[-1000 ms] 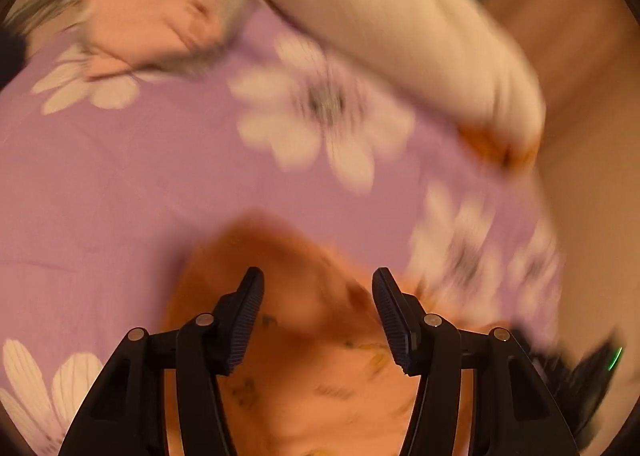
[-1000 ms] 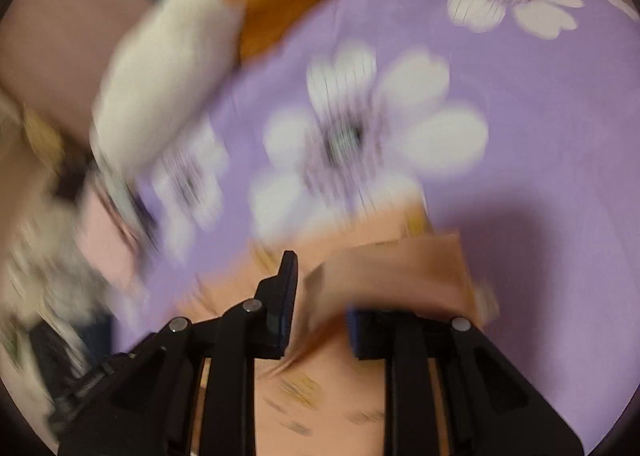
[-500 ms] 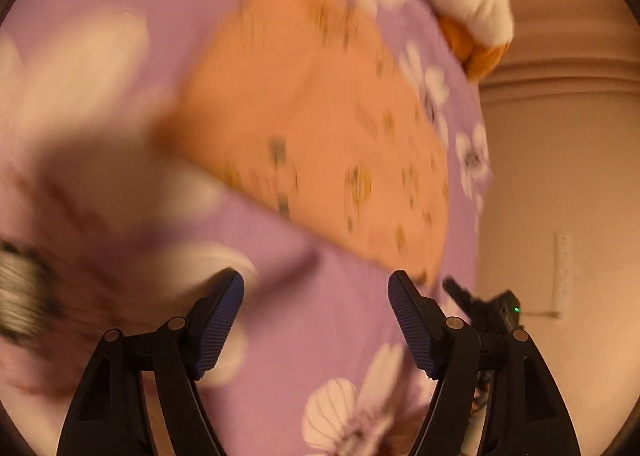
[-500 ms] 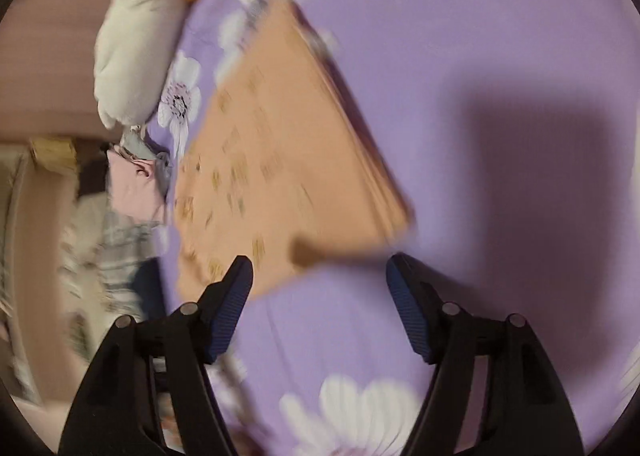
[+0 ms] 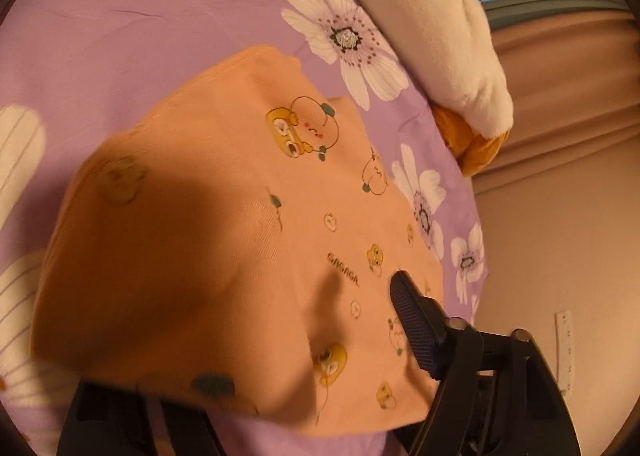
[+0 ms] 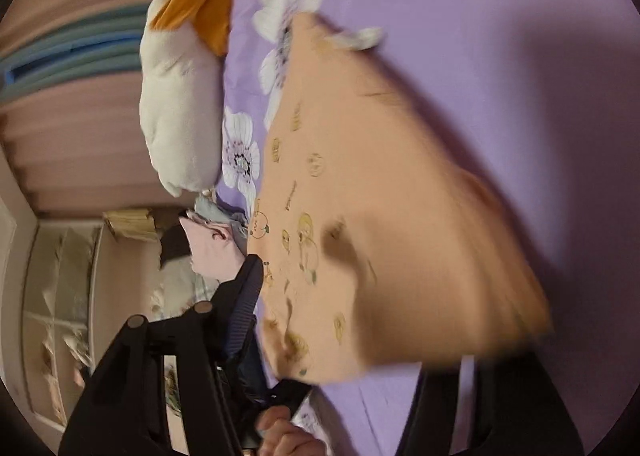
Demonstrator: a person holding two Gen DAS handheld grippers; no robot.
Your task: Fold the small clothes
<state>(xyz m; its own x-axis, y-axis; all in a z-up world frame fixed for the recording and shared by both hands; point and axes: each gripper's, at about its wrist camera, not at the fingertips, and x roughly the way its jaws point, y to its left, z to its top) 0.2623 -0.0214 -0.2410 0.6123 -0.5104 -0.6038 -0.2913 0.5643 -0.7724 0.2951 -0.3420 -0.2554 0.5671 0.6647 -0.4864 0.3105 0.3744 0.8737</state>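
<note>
An orange small garment [image 5: 248, 240] with cartoon prints lies folded on the purple flowered bedsheet [image 5: 132, 27]. It also shows in the right wrist view [image 6: 384, 215]. My left gripper [image 5: 280, 340] is open around its near edge: the right finger [image 5: 412, 320] rests over the cloth, the left finger is hidden under it. My right gripper [image 6: 368, 320] is open too, its left finger [image 6: 246, 296] beside the garment's near left edge, its right finger hidden behind the raised cloth.
A white and orange plush toy [image 5: 444, 27] lies along the sheet's far edge and shows in the right view [image 6: 180, 95]. A pile of pink and grey clothes [image 6: 208, 244] sits beside the bed. Curtains [image 5: 560, 55] and a wall lie beyond.
Both grippers have closed in on the garment from further back. Its near edge now lies between the fingers of each and partly covers them. A second ago the right gripper held a fold; it has let go.
</note>
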